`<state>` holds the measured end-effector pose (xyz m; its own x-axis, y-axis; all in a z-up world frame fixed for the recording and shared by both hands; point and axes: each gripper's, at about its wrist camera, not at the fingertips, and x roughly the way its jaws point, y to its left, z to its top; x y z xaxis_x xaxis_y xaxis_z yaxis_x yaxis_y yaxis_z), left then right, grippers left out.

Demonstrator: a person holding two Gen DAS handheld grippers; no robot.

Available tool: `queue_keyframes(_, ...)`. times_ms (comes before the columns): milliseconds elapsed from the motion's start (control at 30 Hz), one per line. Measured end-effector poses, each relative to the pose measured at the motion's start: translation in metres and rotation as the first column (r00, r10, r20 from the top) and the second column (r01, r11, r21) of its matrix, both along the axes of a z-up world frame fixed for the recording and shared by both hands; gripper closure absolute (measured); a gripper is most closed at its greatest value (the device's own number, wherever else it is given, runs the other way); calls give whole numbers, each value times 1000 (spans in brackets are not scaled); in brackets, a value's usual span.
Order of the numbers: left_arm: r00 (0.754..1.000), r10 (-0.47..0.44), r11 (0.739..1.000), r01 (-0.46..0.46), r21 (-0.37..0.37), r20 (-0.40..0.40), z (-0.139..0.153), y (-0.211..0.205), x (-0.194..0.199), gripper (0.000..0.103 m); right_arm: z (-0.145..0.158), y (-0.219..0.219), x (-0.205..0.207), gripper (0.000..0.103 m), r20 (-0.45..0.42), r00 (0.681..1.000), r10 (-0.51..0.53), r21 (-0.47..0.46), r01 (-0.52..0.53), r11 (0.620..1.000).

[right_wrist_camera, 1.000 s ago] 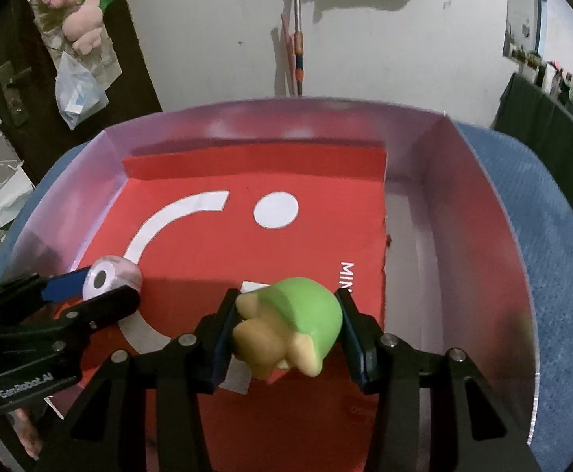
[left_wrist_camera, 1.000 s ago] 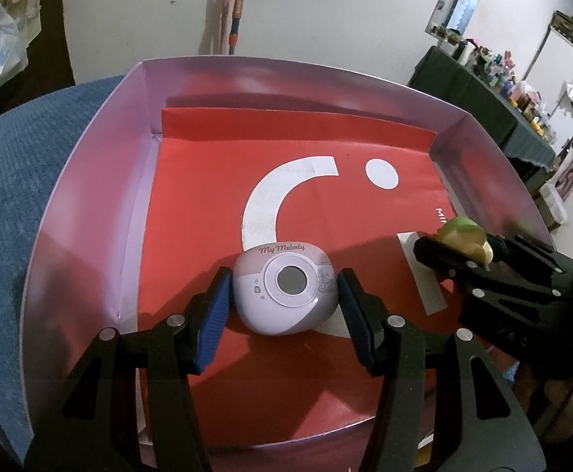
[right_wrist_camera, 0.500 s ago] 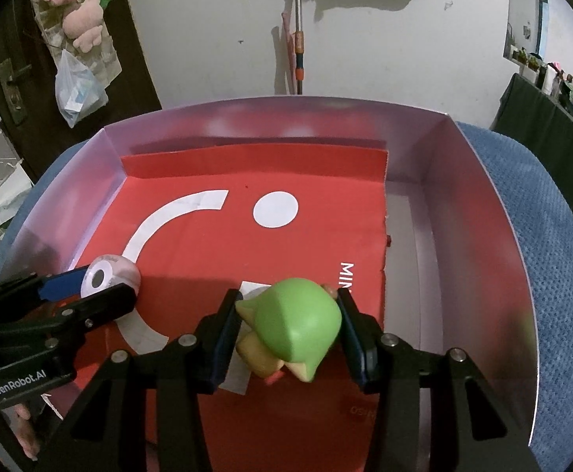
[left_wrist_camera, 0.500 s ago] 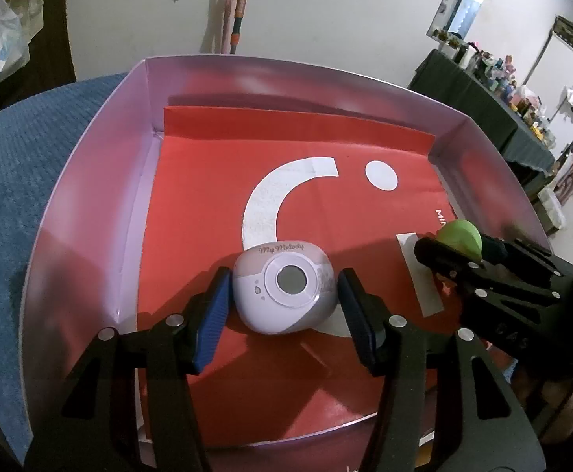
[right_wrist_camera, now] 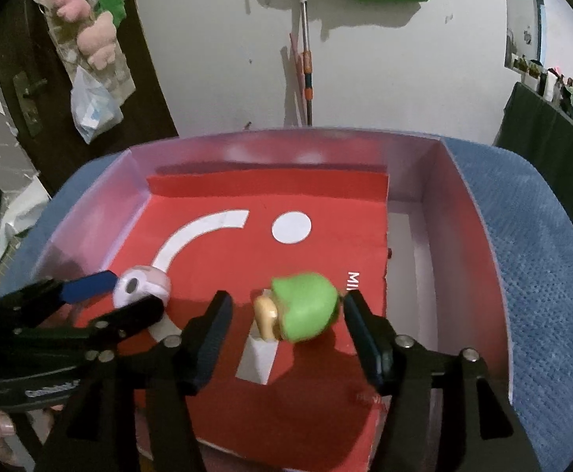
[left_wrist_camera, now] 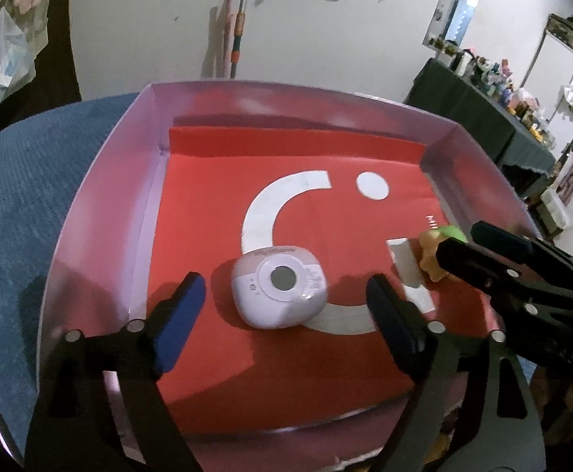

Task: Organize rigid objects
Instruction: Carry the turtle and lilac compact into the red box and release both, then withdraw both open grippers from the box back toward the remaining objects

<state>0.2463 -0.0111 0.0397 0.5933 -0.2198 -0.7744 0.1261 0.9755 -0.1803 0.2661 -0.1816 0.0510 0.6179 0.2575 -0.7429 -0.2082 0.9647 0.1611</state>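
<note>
A pink-walled box (left_wrist_camera: 101,216) with a red liner holds both objects. A lilac-white rounded device (left_wrist_camera: 278,291) with a round grey centre lies flat on the liner. My left gripper (left_wrist_camera: 282,310) straddles it with jaws opening, and a clear gap shows on each side. The green-capped tan toy (right_wrist_camera: 306,306) lies on the liner between the fingers of my right gripper (right_wrist_camera: 290,326). Those jaws are opening too, the left pad well off the toy. The right wrist view shows the device (right_wrist_camera: 141,285) at the left gripper's tips. The left wrist view shows the toy (left_wrist_camera: 440,244) at the right gripper's tips.
The box (right_wrist_camera: 463,236) sits on a blue textured cushion (left_wrist_camera: 30,196). A mop handle (right_wrist_camera: 306,59) leans on the white wall behind. A dark table (left_wrist_camera: 483,118) crowded with small items stands at the right. A plastic bag (right_wrist_camera: 93,110) hangs on a dark door at the left.
Both grippers have spread their jaws off what they held. The device now lies free on the liner. The green toy has turned over and rests on the liner.
</note>
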Motion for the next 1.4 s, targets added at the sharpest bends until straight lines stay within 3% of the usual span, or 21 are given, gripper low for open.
queue_keyframes(133, 1000, -9, 1000, 9, -7, 23, 6, -1, -7, 11, 11, -5, -13, 36, 30, 1000, 5, 33, -6, 999)
queue_keyframes(400, 998, -24, 1000, 24, -3, 64, 17, -7, -24, 0, 34, -16, -41, 19, 102, 995, 1, 107, -12, 994)
queue_keyframes(567, 993, -28, 1000, 29, -12, 117, 29, -6, -39, 0, 45, -18, -55, 9, 134, 991, -3, 140, -16, 990)
queue_keyframes(733, 987, -34, 996, 47, -79, 157, 37, 3, -54, 0, 56, -21, -75, 0, 174, 985, 0, 171, -30, 985)
queue_keyframes(1233, 957, -20, 994, 51, -99, 291, 57, 11, -105, 0, 70, -21, -127, 0, 274, 962, 18, 225, -83, 971)
queue_keyframes(1400, 942, 35, 999, -35, -6, 335, 60, 8, -126, 0, 71, -20, -140, 0, 310, 951, -11, 237, -66, 969)
